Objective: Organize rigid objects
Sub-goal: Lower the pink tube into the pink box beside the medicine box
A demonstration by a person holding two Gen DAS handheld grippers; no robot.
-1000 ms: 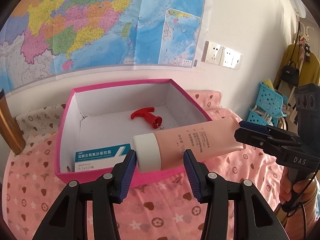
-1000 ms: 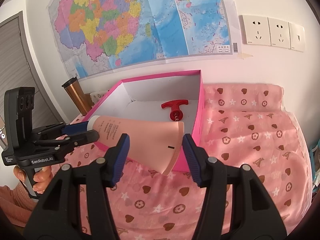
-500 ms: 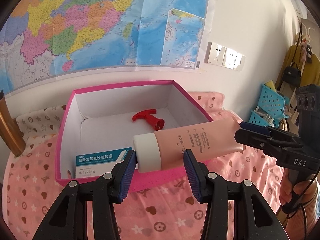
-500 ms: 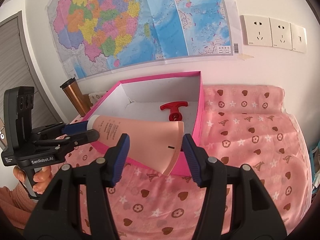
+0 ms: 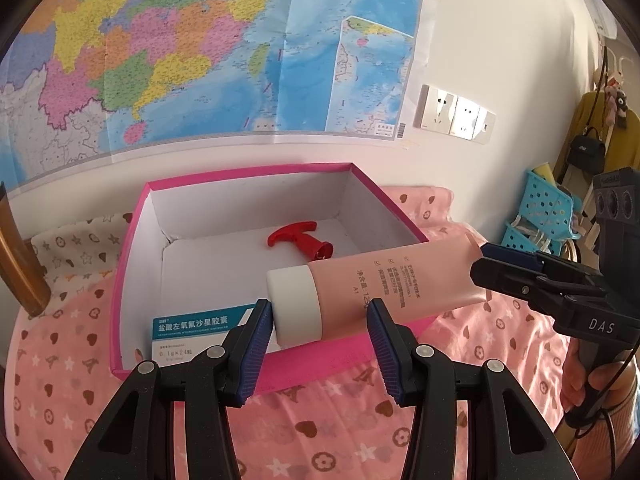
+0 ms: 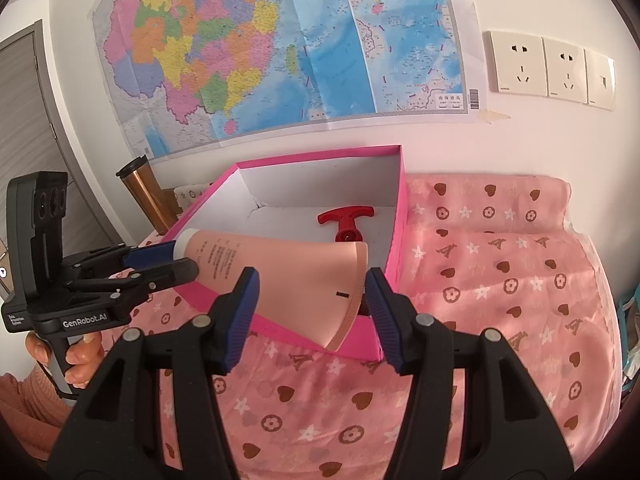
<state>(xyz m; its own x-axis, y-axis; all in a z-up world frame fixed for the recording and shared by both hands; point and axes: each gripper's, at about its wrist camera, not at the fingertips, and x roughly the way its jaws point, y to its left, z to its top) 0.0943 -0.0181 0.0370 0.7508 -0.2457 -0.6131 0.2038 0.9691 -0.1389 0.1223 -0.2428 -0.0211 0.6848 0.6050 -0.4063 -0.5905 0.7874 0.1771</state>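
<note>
A pink tube (image 5: 384, 284) with a white cap (image 5: 294, 306) is held level over the front rim of the pink box (image 5: 248, 172). My left gripper (image 5: 318, 344) is shut on the cap end. My right gripper (image 6: 310, 312) is shut on the tube's flat crimped end (image 6: 320, 300). Inside the box lie a red T-handled tool (image 5: 300, 242) and a white and teal medicine carton (image 5: 196, 330). The right gripper shows in the left wrist view (image 5: 496, 268); the left gripper shows in the right wrist view (image 6: 168, 258).
The box sits on a pink patterned cloth (image 6: 500, 280) against a wall with a map (image 6: 280, 48) and sockets (image 6: 548, 68). A copper flask (image 6: 144, 196) stands left of the box. Blue baskets (image 5: 544, 216) and hanging bags are at the far right.
Both grippers and the tube have risen slightly and edged toward the box. The grip on each end is unchanged.
</note>
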